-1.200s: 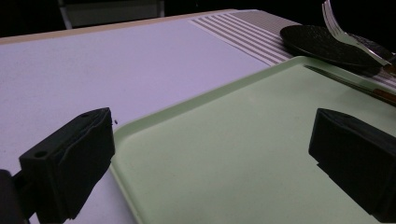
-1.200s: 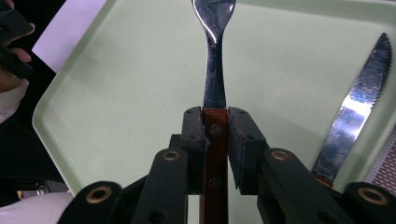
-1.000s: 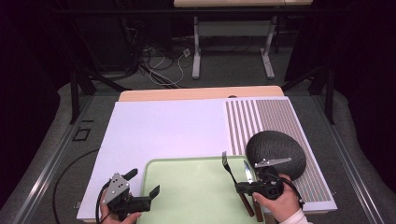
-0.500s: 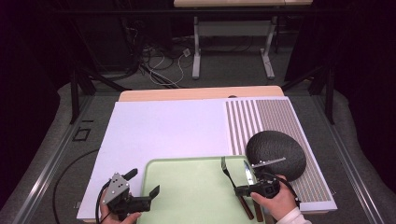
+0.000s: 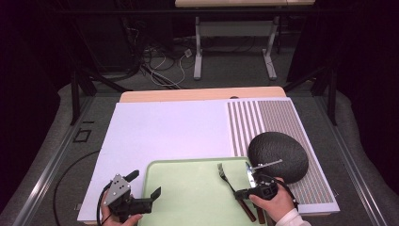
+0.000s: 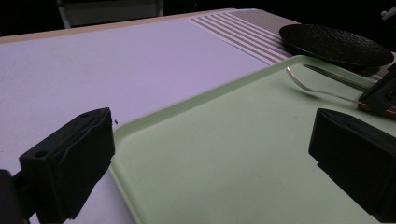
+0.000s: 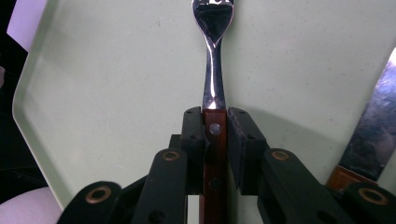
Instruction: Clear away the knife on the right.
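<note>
Gripping the fork by its wooden handle, your right tool is clamped shut, the fork's long axis running straight ahead over the green tray, knife just beside. Your left tool hangs open, empty, farther off.

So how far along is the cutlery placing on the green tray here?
Done: a knife already lies at the right edge of the green tray. In hand: the right gripper is shut on a wooden-handled fork, low over the tray. Left: releasing the fork; probably the black plate, off the tray on the striped mat. The left gripper hangs open.
</note>
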`<action>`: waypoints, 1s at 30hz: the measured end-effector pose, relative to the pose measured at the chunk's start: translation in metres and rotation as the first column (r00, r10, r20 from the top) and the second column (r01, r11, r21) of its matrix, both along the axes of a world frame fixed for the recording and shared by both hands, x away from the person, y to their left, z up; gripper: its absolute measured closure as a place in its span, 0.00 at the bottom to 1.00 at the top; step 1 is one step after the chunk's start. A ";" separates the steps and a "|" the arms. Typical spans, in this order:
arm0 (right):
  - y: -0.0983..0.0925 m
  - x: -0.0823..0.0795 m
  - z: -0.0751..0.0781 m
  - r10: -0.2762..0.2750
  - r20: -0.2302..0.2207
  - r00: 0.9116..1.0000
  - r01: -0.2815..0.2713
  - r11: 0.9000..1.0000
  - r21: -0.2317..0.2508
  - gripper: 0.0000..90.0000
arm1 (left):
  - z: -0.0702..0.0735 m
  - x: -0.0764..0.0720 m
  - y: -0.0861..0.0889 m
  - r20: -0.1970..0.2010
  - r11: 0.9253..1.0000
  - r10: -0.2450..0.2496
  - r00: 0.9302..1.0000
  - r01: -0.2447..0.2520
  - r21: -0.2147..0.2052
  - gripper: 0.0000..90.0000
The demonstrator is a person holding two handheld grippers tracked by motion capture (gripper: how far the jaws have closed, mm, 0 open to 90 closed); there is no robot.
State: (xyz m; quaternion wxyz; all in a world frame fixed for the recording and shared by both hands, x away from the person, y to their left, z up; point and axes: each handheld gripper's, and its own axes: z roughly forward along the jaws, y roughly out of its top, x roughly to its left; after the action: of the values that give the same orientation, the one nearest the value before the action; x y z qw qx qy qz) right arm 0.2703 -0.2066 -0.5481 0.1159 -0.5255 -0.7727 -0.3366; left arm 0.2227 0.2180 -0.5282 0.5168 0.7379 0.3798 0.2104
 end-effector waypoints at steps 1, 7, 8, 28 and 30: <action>0.000 0.000 0.000 0.005 0.000 1.000 -0.005 1.000 0.003 0.86 | 0.000 0.000 0.000 -0.001 1.000 0.000 1.000 0.000 -0.001 0.01; 0.000 0.000 -0.001 0.007 0.007 1.000 -0.007 1.000 0.006 0.85 | 0.000 0.001 0.000 -0.003 1.000 0.000 1.000 0.000 0.000 0.01; 0.000 0.000 -0.001 0.010 0.012 1.000 -0.010 1.000 0.004 0.85 | 0.000 0.000 0.000 -0.002 1.000 0.001 1.000 -0.001 0.000 0.01; 0.010 -0.011 0.009 0.106 0.199 0.974 -0.115 0.993 0.036 1.00 | 0.000 0.000 0.000 0.001 1.000 -0.001 1.000 0.001 0.004 0.01; 0.014 -0.012 0.008 0.144 0.186 0.972 -0.148 0.989 0.006 1.00 | 0.000 0.000 0.000 0.001 1.000 -0.002 1.000 0.002 0.005 0.01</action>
State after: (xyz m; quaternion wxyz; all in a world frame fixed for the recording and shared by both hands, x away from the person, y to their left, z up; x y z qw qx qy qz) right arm 0.2582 -0.1922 -0.5404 0.0733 -0.4325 -0.8133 -0.3823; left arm 0.2228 0.2178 -0.5286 0.5153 0.7395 0.3783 0.2110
